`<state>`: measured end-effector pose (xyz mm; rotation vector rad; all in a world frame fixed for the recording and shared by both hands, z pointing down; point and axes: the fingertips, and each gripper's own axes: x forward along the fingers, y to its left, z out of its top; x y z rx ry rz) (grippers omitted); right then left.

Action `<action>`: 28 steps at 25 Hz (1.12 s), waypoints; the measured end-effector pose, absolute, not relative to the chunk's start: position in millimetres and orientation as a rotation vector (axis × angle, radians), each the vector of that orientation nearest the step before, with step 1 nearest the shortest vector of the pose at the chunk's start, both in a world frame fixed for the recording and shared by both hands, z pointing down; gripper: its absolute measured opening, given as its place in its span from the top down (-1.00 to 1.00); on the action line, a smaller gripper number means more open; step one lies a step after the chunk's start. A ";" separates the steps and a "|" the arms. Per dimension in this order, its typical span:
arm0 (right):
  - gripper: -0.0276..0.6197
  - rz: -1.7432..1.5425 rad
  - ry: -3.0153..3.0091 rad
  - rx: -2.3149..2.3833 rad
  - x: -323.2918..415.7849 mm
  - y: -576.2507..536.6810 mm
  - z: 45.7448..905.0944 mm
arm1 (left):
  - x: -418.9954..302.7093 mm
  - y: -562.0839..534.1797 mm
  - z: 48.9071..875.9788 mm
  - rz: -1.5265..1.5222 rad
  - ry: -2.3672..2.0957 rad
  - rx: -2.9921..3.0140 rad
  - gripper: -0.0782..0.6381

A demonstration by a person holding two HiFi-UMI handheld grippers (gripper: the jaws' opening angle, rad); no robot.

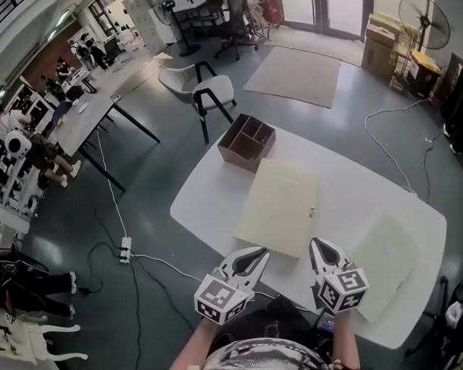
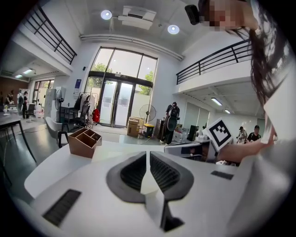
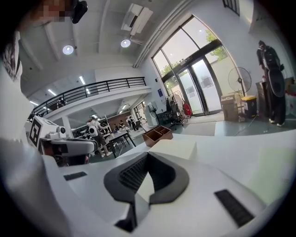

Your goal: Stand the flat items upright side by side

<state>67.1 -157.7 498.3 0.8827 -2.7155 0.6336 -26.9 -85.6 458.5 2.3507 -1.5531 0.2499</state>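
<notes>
Both hand-held grippers hung at the near edge of the white table (image 1: 209, 185), side by side and empty. In its own view the left hand-held gripper (image 1: 253, 259) (image 2: 148, 173) had its jaws pressed together with nothing between the dark ribbed pads, and the right hand-held gripper (image 1: 323, 253) (image 3: 145, 178) likewise had its jaws closed tip to tip on nothing. The large cream flat item (image 1: 281, 205) (image 3: 178, 148) lay flat in the middle of the table, just ahead of both grippers. In the head view the left gripper's tips sat at the item's near edge and the right gripper's tips sat just beside its near right corner; no view showed whether either one touched it. A second, paler flat item (image 1: 387, 255) also lay flat, on the right part of the table, to the right of the right gripper and near it. A brown wooden box (image 1: 247, 140) (image 2: 84, 142) (image 3: 158, 134) with open compartments stood at the far left corner of the table, beyond the cream item and well apart from both grippers. From the left gripper view, the right gripper's marker cube (image 2: 219, 132) showed off to the right, above the table surface.
</notes>
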 end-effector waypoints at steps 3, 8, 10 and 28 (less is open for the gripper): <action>0.92 0.652 -2.698 0.889 66.5 -170.7 507.7 | -33.8 -92.4 469.5 0.290 -1.555 2.314 0.74; 0.92 0.697 -2.683 0.912 62.8 -183.1 514.9 | -48.3 -93.5 486.9 0.347 -1.563 2.238 0.66; 0.92 0.714 -2.672 0.928 61.5 -187.4 518.5 | -52.1 -95.4 493.1 0.366 -1.547 2.222 0.45; 0.26 0.977 -2.487 1.109 26.6 -277.6 573.0 | -144.1 -147.0 615.0 0.355 -1.224 1.970 -0.17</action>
